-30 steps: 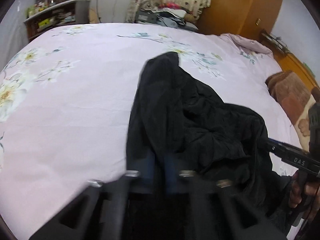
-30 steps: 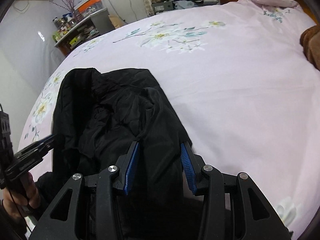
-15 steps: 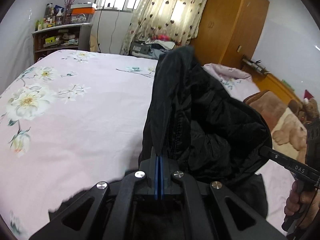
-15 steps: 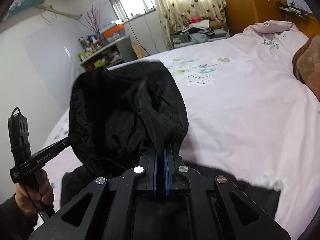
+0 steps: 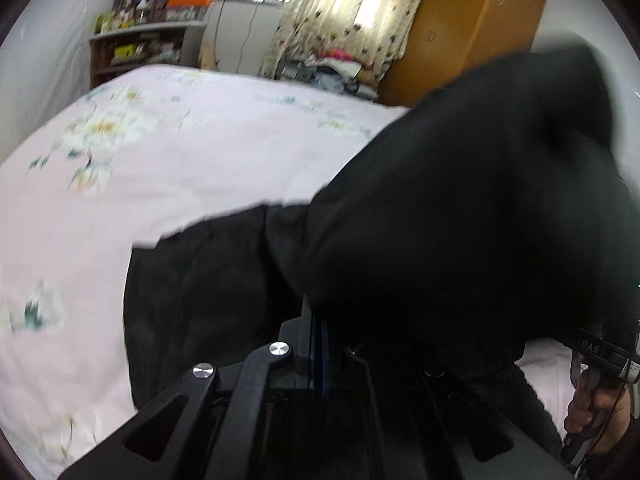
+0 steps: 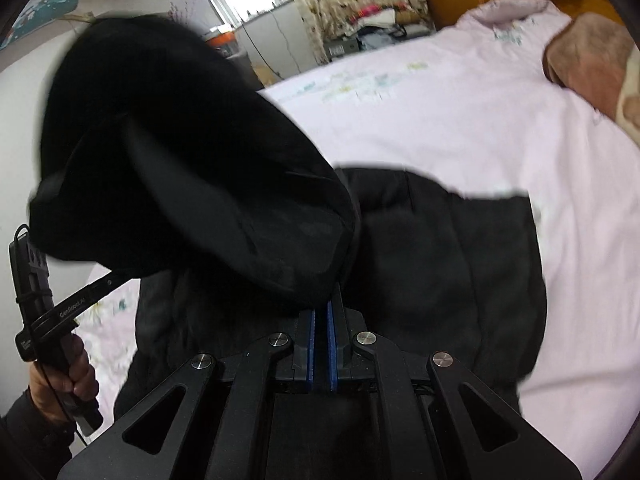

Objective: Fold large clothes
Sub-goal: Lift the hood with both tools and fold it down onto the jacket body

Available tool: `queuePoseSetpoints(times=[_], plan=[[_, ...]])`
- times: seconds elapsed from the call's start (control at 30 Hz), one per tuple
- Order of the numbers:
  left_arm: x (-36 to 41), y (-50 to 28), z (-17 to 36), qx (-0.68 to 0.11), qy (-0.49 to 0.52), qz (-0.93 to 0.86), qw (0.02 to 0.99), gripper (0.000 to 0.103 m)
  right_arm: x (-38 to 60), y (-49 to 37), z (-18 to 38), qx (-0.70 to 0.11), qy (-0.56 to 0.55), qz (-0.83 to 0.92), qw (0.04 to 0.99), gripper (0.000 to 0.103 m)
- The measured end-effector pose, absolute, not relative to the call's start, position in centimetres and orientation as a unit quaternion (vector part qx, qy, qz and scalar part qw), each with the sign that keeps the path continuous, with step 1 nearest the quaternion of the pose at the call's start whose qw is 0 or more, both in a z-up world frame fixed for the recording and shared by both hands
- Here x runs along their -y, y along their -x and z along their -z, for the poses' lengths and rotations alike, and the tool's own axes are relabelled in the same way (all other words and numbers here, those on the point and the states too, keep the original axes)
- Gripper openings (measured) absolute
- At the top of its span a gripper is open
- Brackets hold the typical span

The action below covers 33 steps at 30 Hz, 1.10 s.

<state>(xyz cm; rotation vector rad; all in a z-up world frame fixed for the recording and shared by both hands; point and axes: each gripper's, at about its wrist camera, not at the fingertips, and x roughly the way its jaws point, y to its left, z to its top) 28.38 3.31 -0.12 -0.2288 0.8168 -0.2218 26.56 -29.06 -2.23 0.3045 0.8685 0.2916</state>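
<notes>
Heavy motion blur in both wrist views; the flower print on the pink bedsheet (image 5: 168, 184) is smeared and the black jacket (image 5: 460, 216) reads as one dark mass, seams and zipper not readable. The raised fold of the jacket blocks most of the right half of the left wrist view and the left half of the right wrist view, hiding part of the wardrobe (image 5: 476, 28) and the shelf behind. The left gripper (image 5: 318, 332) has its blue pads pressed together on a jacket edge; its fingertips are buried in cloth. The right gripper (image 6: 321, 316) is likewise pinched tight on jacket fabric, tips covered. The rest of the jacket lies flat on the bed under both grippers. The person's right hand (image 5: 600, 416) is cut off at the frame edge; the left hand (image 6: 68, 380) is partly hidden by its handle. A brown blanket (image 6: 592, 64) is cropped at the right. Versus a second ago: the jacket lay crumpled on the sheet and the right jaws stood apart around it; now both grippers have lifted the far part up and carried it back over the near part, and the near part is spread flatter.
</notes>
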Motion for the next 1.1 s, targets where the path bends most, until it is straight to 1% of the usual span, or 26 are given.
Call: queuePoseSetpoints(times=[0.2, 0.23, 0.27, 0.3, 0.33, 0.37, 0.4, 0.43, 0.47, 0.5, 0.53, 0.63, 0.67, 0.73, 0.77, 0.8, 0.83, 0.87, 0.9, 0.93, 0.97, 1.03, 1.1], plan=[[-4.3, -26.4, 2.1, -0.434, 0.109, 0.099, 0.889, 0.002, 29.9, -24.4, 4.4, -0.451, -0.163, -0.130, 0.868, 0.005], [-4.5, -25.9, 2.1, -0.438, 0.111, 0.098, 0.887, 0.002, 30.0, -24.1, 4.5, -0.452, -0.166, -0.129, 0.867, 0.008], [-4.8, -25.3, 2.2, -0.440, 0.112, 0.095, 0.886, 0.002, 30.2, -23.9, 4.4, -0.452, -0.172, -0.130, 0.866, 0.016], [-5.3, -24.8, 2.2, -0.442, 0.113, 0.090, 0.885, 0.002, 30.5, -23.5, 4.3, -0.450, -0.185, -0.130, 0.864, 0.021], [-5.5, -24.3, 2.1, -0.442, 0.116, 0.085, 0.885, 0.003, 30.7, -23.2, 4.1, -0.447, -0.196, -0.131, 0.863, 0.032], [-5.8, -23.6, 2.1, -0.441, 0.123, 0.082, 0.885, 0.006, 30.9, -23.0, 3.9, -0.443, -0.210, -0.133, 0.861, 0.042], [-6.3, -23.1, 1.9, -0.440, 0.132, 0.077, 0.885, 0.009, 31.1, -22.9, 3.7, -0.439, -0.221, -0.135, 0.860, 0.046], [-6.5, -22.2, 1.8, -0.438, 0.140, 0.071, 0.885, 0.022, 31.2, -22.7, 3.5, -0.435, -0.233, -0.137, 0.859, 0.047], [-6.8, -21.8, 1.7, -0.434, 0.152, 0.064, 0.886, 0.041, 31.2, -22.6, 3.4, -0.432, -0.244, -0.140, 0.857, 0.047], [-7.1, -21.9, 1.3, -0.424, 0.165, 0.063, 0.888, 0.050, 31.1, -22.8, 3.3, -0.429, -0.259, -0.151, 0.852, 0.047], [-7.0, -22.2, 1.0, -0.414, 0.174, 0.064, 0.891, 0.062, 30.6, -22.9, 3.4, -0.429, -0.264, -0.159, 0.849, 0.047], [-6.8, -23.4, 0.7, -0.405, 0.189, 0.068, 0.892, 0.066, 28.5, -24.2, 4.0, -0.441, -0.264, -0.171, 0.841, 0.047], [-6.5, -24.1, 0.8, -0.405, 0.195, 0.076, 0.890, 0.068, 27.8, -24.9, 4.4, -0.445, -0.268, -0.178, 0.836, 0.047], [-5.9, -25.9, 1.8, -0.416, 0.178, 0.057, 0.890, 0.069, 26.7, -26.3, 5.2, -0.459, -0.276, -0.176, 0.826, 0.047], [-5.7, -26.8, 2.6, -0.428, 0.173, 0.044, 0.886, 0.067, 26.3, -26.8, 5.4, -0.464, -0.278, -0.174, 0.822, 0.047], [-5.7, -27.6, 3.4, -0.440, 0.181, 0.045, 0.879, 0.067, 25.6, -27.7, 6.0, -0.472, -0.280, -0.177, 0.817, 0.047], [-5.6, -28.1, 4.1, -0.450, 0.188, 0.049, 0.872, 0.063, 25.3, -28.0, 6.4, -0.478, -0.278, -0.175, 0.814, 0.047], [-5.3, -28.5, 4.7, -0.459, 0.183, 0.046, 0.868, 0.044, 25.0, -28.3, 6.9, -0.489, -0.274, -0.168, 0.811, 0.030], [-4.9, -28.6, 4.9, -0.465, 0.170, 0.048, 0.867, 0.035, 24.7, -28.8, 7.1, -0.495, -0.267, -0.160, 0.811, 0.007], [-4.6, -28.3, 4.8, -0.464, 0.160, 0.055, 0.870, 0.022, 24.5, -28.8, 6.8, -0.493, -0.262, -0.157, 0.815, 0.005], [-4.4, -27.7, 4.3, -0.452, 0.152, 0.064, 0.877, 0.019, 24.4, -28.3, 5.9, -0.478, -0.259, -0.163, 0.823, 0.005], [-4.0, -25.9, 3.4, -0.427, 0.132, 0.080, 0.891, 0.016, 24.6, -26.9, 4.0, -0.454, -0.248, -0.167, 0.839, 0.005], [-3.9, -24.3, 3.9, -0.424, 0.126, 0.091, 0.892, 0.016, 25.4, -24.8, 3.2, -0.437, -0.252, -0.170, 0.847, 0.004]])
